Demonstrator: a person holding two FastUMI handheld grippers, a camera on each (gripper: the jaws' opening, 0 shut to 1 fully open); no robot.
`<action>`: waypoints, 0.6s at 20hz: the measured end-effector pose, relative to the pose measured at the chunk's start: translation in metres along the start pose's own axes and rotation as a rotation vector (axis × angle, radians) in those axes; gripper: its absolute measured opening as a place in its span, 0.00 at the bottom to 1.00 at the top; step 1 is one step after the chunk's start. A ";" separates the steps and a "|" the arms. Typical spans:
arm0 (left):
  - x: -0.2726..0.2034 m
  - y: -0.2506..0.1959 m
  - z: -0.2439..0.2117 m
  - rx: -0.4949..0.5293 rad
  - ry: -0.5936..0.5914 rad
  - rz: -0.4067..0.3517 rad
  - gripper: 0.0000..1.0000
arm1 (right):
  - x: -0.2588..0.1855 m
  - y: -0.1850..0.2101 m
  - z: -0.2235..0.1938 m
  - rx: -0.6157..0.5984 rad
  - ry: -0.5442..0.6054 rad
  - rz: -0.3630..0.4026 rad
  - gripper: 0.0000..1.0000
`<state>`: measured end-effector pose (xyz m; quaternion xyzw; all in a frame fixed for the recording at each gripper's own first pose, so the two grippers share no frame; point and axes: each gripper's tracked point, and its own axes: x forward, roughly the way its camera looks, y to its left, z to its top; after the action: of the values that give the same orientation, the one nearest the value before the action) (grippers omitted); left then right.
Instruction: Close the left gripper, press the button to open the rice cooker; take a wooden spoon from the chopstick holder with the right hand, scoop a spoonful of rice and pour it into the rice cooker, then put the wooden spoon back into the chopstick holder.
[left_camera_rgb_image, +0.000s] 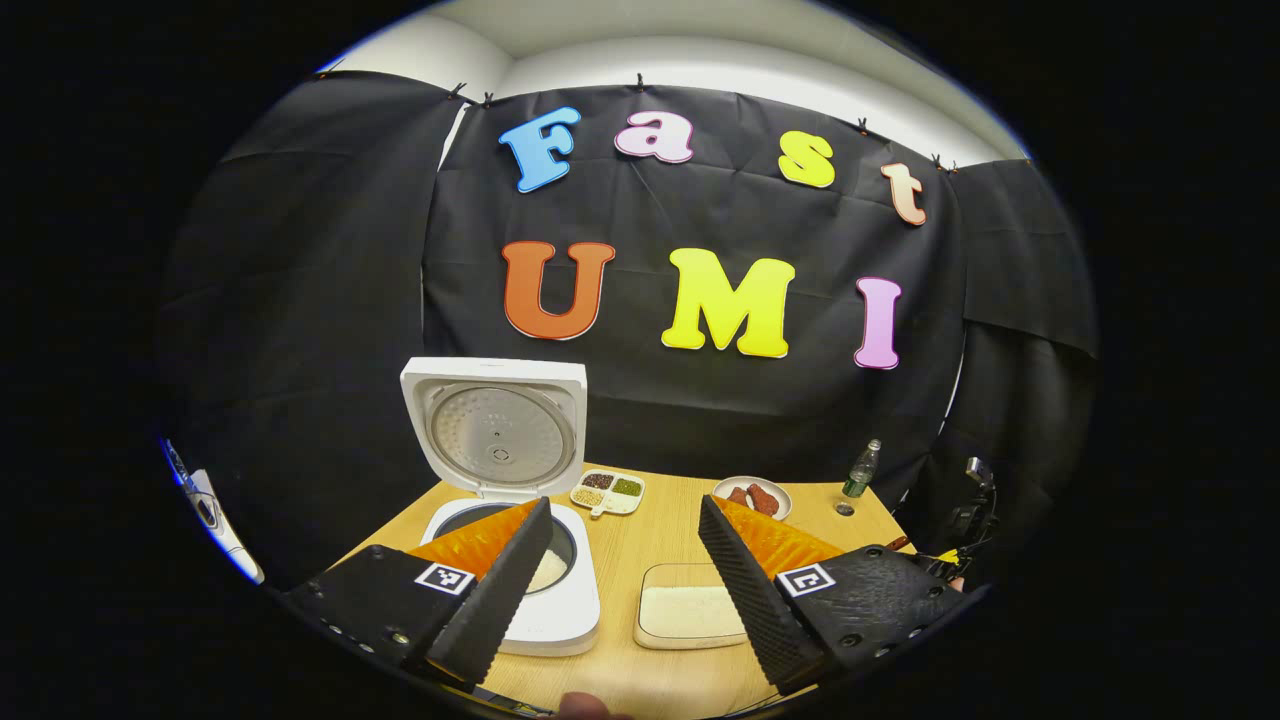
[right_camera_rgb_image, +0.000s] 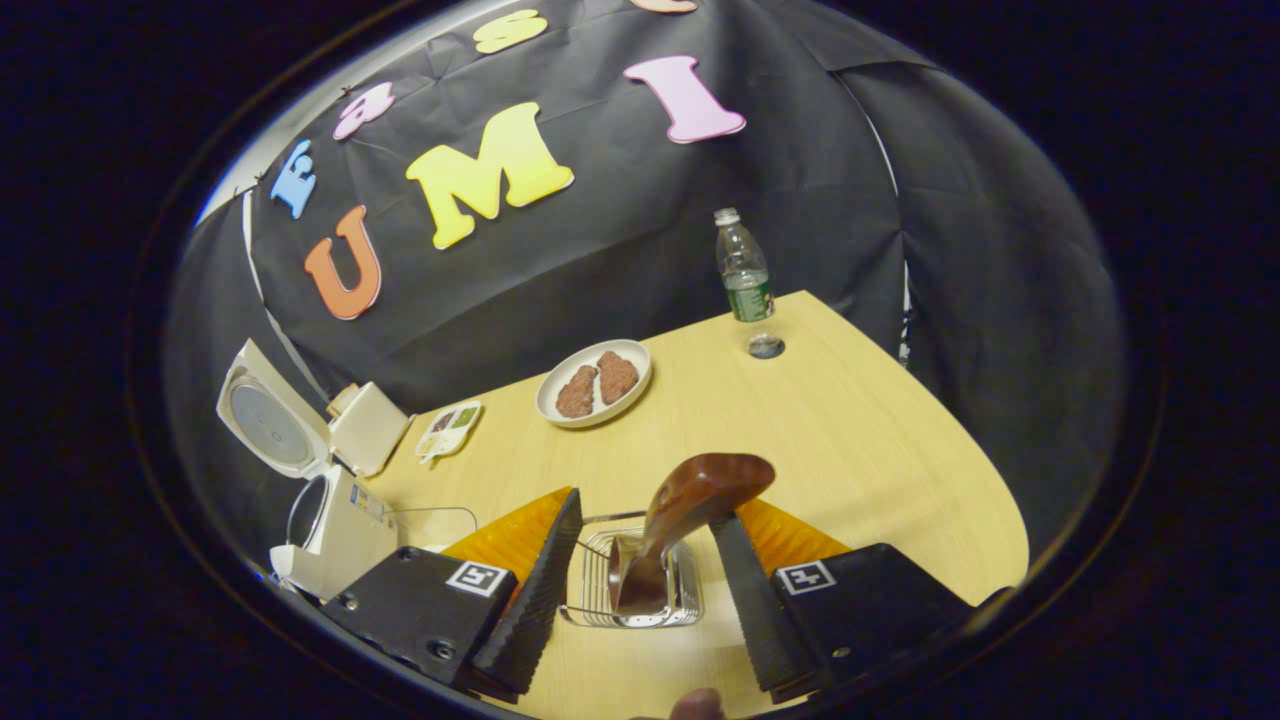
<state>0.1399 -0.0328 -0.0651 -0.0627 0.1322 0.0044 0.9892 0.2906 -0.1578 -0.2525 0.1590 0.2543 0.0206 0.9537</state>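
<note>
My right jaws hang open around the wooden spoon standing in the chopstick holder at the table's near edge; my left jaws idle open by the open rice cooker

Left gripper fingers spread wide; bare tabletop runs between them. Rice cooker sits behind the left finger, its raised lid blocking passage beyond. Rice tray lies just inside the right finger. Right gripper fingers apart, wire chopstick holder and upright wooden spoon standing in the gap. Beyond them open tabletop, then plate and bottle far off.
</note>
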 end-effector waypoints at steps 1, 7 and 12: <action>0.001 0.001 0.002 -0.005 -0.009 -0.002 0.94 | -0.006 -0.002 0.006 0.002 -0.009 -0.007 0.83; 0.015 0.017 0.011 -0.007 -0.032 0.009 0.94 | -0.054 -0.004 0.065 -0.035 -0.127 -0.051 0.83; 0.030 0.042 0.030 -0.009 -0.069 0.031 0.94 | -0.105 0.036 0.106 -0.167 -0.248 -0.066 1.00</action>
<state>0.1758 0.0125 -0.0500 -0.0651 0.0990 0.0226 0.9927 0.2524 -0.1675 -0.1041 0.0721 0.1372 -0.0092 0.9879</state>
